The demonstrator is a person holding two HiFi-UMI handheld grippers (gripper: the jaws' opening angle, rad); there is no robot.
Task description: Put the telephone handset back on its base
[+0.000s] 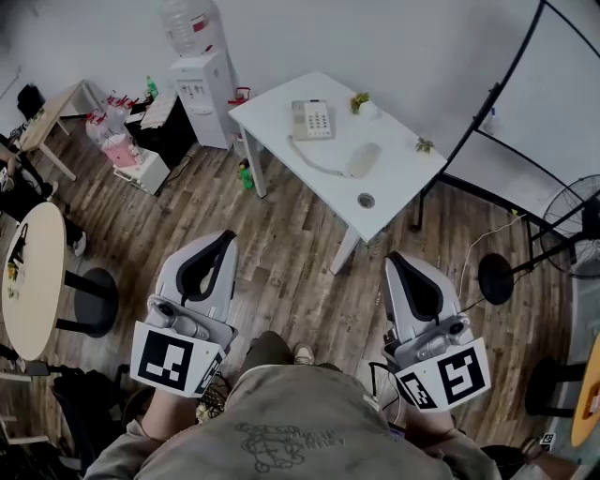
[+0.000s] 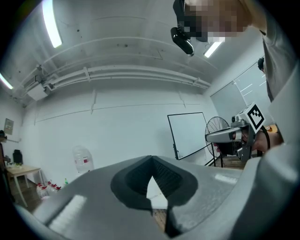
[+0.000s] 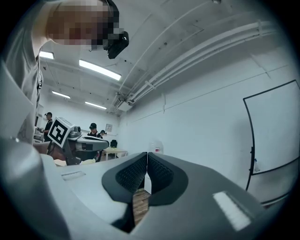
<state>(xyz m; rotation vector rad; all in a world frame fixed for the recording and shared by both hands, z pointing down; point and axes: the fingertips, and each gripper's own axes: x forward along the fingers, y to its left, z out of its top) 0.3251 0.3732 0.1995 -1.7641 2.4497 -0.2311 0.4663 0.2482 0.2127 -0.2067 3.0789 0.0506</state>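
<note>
1. Fingers of the left gripper are clenched: the ribbed pads meet at the tips and nothing sits between them.
2. On the right gripper the fingers are likewise pressed together at the tips and hold nothing.
3. Head view: both grippers are held level just in front of the person's torso, over the wooden floor. The left one is at the left and the right one at the right. They are apart from each other and well apart from the white table.
4. The telephone handset lies flat on the white table, off its base. It is near the base but not touching it, toward the table's right half in the head view.
5. The base sits at the far-left part of the tabletop with its keypad facing up. A cord runs from it along the tabletop to the handset.
6. Also on the table are 2 small plant-like items – 1 beside the base, 1 at the right edge – and a round hole near the front edge.
7. Surroundings: a water dispenser with a bottle on top stands left of the table. A round table is at the left edge, a standing fan at the right edge, and a whiteboard is against the wall
</note>
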